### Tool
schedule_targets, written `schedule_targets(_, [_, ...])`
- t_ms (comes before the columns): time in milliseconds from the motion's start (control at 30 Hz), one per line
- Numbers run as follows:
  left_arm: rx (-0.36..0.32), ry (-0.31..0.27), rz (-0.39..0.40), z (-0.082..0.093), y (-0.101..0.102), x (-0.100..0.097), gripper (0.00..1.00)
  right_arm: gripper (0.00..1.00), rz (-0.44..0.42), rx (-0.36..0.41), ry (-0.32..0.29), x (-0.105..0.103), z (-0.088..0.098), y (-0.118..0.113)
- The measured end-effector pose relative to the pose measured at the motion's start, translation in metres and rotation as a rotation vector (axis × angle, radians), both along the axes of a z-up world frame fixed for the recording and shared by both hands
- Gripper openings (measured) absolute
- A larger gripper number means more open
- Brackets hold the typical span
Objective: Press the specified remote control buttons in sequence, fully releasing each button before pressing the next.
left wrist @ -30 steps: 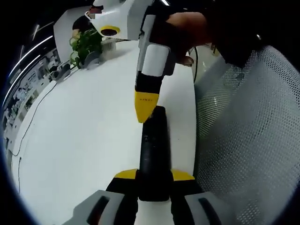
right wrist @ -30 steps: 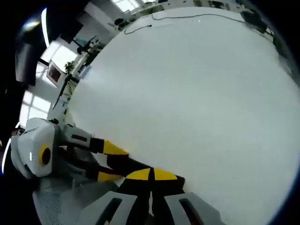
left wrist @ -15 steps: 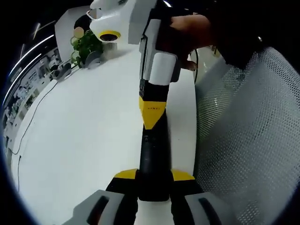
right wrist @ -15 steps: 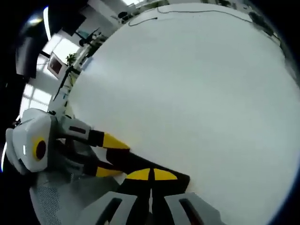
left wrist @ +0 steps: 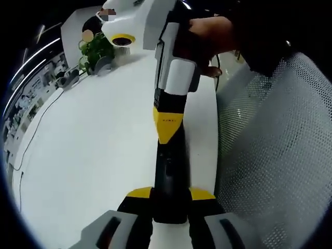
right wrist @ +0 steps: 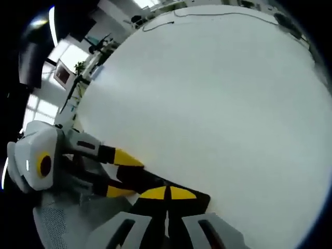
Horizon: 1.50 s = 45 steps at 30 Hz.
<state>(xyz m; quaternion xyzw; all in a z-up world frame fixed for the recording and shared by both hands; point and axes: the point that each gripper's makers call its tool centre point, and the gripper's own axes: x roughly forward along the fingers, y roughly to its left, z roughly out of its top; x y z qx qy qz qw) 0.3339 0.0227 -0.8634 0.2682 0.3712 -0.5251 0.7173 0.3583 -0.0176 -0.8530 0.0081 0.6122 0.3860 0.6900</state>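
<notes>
A long black remote (left wrist: pixel 168 176) sticks up between the yellow jaws of my left gripper (left wrist: pixel 170 193), which is shut on its near end. My right gripper (left wrist: pixel 166 136) comes down from the top in a person's hand (left wrist: pixel 207 31). Its yellow tips are closed together and rest on the remote's upper face. In the right gripper view, my right gripper (right wrist: pixel 167 193) is shut with its tips meeting over the remote (right wrist: pixel 137 180). The left gripper (right wrist: pixel 116 174) holds the remote from the left, just above the white table (right wrist: pixel 218 104).
The white table (left wrist: pixel 93 145) spreads left of the remote, with a potted plant (left wrist: pixel 96 49) at its far end and a thin cable (left wrist: pixel 31 140) along its left edge. A grey mesh chair (left wrist: pixel 275 155) stands at the right. Another cable (right wrist: pixel 207 13) lies along the far side.
My right gripper's tip has slid from the remote's far end down onto its face, towards the left gripper. Since half a second ago it has hardly moved. The left gripper keeps its hold.
</notes>
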Motion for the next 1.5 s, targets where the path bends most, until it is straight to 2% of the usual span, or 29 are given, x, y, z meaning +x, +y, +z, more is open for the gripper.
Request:
schedule_targets(67, [-0.001,0.000,-0.001,0.000,0.000,0.000,0.25,0.00,-0.001,0.010,0.023,-0.003,0.001,0.001])
schedule_targets(100, [0.001,0.000,-0.002,0.000,0.000,0.000,0.25,0.00,0.010,0.018,0.056,-0.008,0.002,0.002])
schedule_targets(167, [0.005,-0.001,-0.006,0.000,0.000,0.000,0.25,0.00,0.017,0.039,0.069,-0.011,0.004,0.006])
schedule_targets(267, [0.002,0.000,-0.006,0.000,0.000,0.000,0.25,0.00,0.034,0.036,0.068,-0.014,0.005,0.009])
schedule_targets(333, [0.004,0.000,-0.006,0.000,0.000,0.000,0.25,0.00,0.053,0.003,0.066,-0.016,0.000,0.005])
schedule_targets(433, [0.002,0.000,-0.006,0.000,0.000,0.000,0.25,0.00,0.044,0.014,0.070,-0.016,0.001,0.005])
schedule_targets(733, [0.002,0.001,-0.007,0.000,-0.001,0.000,0.25,0.00,0.089,-0.009,0.038,-0.017,-0.001,0.005])
schedule_targets(833, [-0.001,0.001,-0.004,0.000,-0.001,0.000,0.25,0.00,0.067,-0.002,0.064,-0.016,-0.001,0.005])
schedule_targets(1000, [0.004,0.000,-0.008,0.001,-0.001,0.000,0.25,0.00,0.049,0.025,0.073,-0.016,-0.001,0.004])
schedule_targets(1500, [0.004,-0.003,-0.015,0.001,-0.001,0.000,0.25,0.00,0.085,0.002,0.084,-0.022,-0.001,0.001])
